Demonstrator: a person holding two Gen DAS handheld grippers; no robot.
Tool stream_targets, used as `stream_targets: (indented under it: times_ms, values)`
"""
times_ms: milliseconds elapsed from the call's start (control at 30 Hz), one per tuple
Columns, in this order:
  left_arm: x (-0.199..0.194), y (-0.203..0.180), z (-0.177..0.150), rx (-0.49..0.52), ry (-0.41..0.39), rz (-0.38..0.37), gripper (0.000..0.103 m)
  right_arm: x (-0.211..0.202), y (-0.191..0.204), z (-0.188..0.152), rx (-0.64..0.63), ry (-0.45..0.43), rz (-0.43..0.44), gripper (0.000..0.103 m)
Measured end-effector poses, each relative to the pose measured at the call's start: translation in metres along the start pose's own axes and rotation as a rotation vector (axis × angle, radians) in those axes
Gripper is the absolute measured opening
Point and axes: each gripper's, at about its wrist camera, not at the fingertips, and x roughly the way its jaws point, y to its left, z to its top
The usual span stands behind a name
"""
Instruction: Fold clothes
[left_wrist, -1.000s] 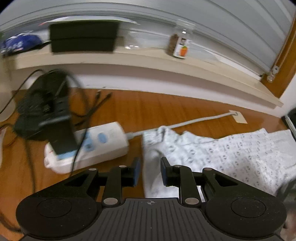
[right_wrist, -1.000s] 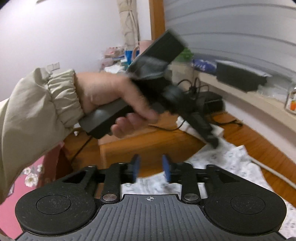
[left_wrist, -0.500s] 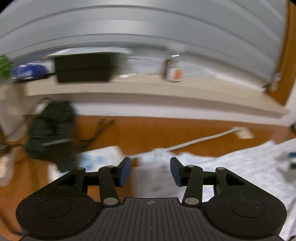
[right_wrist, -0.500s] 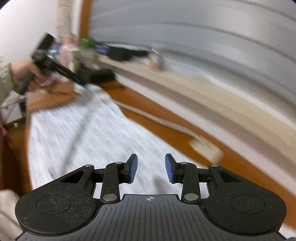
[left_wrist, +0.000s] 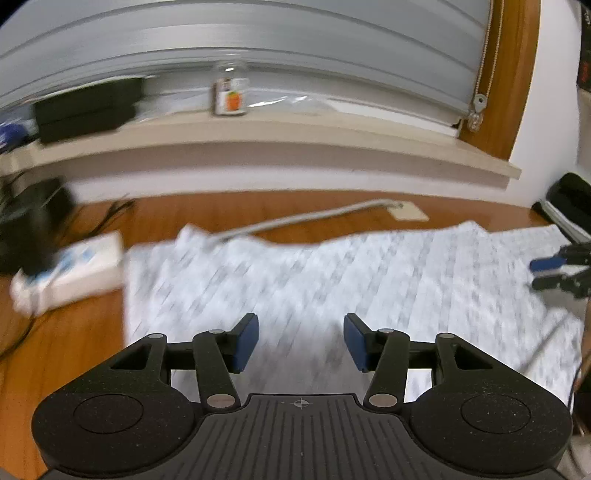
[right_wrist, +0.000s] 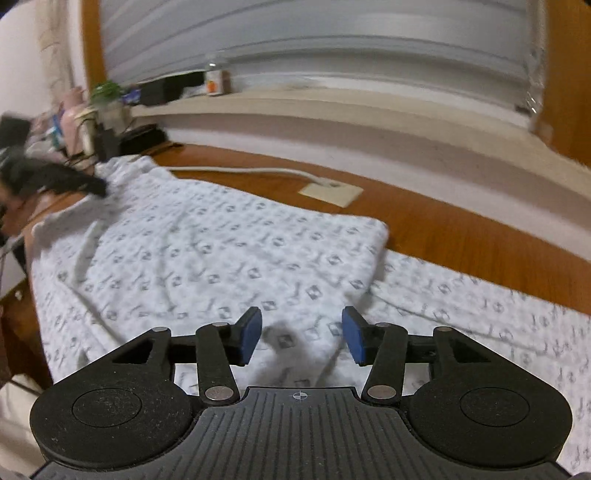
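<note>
My left hand-held gripper (left_wrist: 301, 341) hangs over the white patterned garment (left_wrist: 332, 280), jaws apart, nothing between the blue pads (left_wrist: 246, 341). They've just been opening. Left view is motion-blurred.

My right hand-held gripper (right_wrist: 301, 339) is also over the garment (right_wrist: 207, 254), jaws apart and just been opening, only cloth seen below the gap, pads not pressing it.

The garment lies spread flat on the wooden table (right_wrist: 461, 236), printed with small grey marks. In the right view a folded upper layer ends at a corner near the middle, with a lower layer running on toward the right. Some wrinkles.

In the left view my right gripper's tips show at the right edge (left_wrist: 557, 271), above the cloth's far end. In the right view the left gripper is a dark blur (right_wrist: 55, 181) at the garment's far-left corner; contact can't be told.

A white power strip (left_wrist: 70, 273) sits just beside the garment's left edge. A grey cable (right_wrist: 251, 171) runs across the table behind the cloth to a beige plate (right_wrist: 330, 192). On the window ledge (left_wrist: 295, 144): a jar with orange label (left_wrist: 231, 94) and a black box (left_wrist: 86, 109). A small potted plant (right_wrist: 107, 98) stands at the ledge's far left.
</note>
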Motion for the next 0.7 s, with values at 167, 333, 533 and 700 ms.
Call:
stream_targets:
  times_ms: [167, 333, 533, 700]
  values:
    - [-0.045, 0.008, -0.045, 0.024, -0.019, 0.084, 0.066, -0.037, 0.016, -0.024, -0.066, -0.004, 0.025, 0.049]
    - [-0.063, 0.000, -0.068, 0.108, -0.022, 0.158, 0.070, -0.066, 0.025, -0.050, -0.098, -0.001, -0.003, 0.053]
    - [-0.062, -0.010, -0.075, 0.179, -0.059, 0.240, 0.071, -0.059, 0.048, -0.063, -0.198, -0.072, -0.015, 0.055]
    - [-0.055, -0.014, -0.080, 0.278, -0.070, 0.276, 0.053, -0.044, 0.056, -0.063, -0.228, -0.093, 0.008, 0.057]
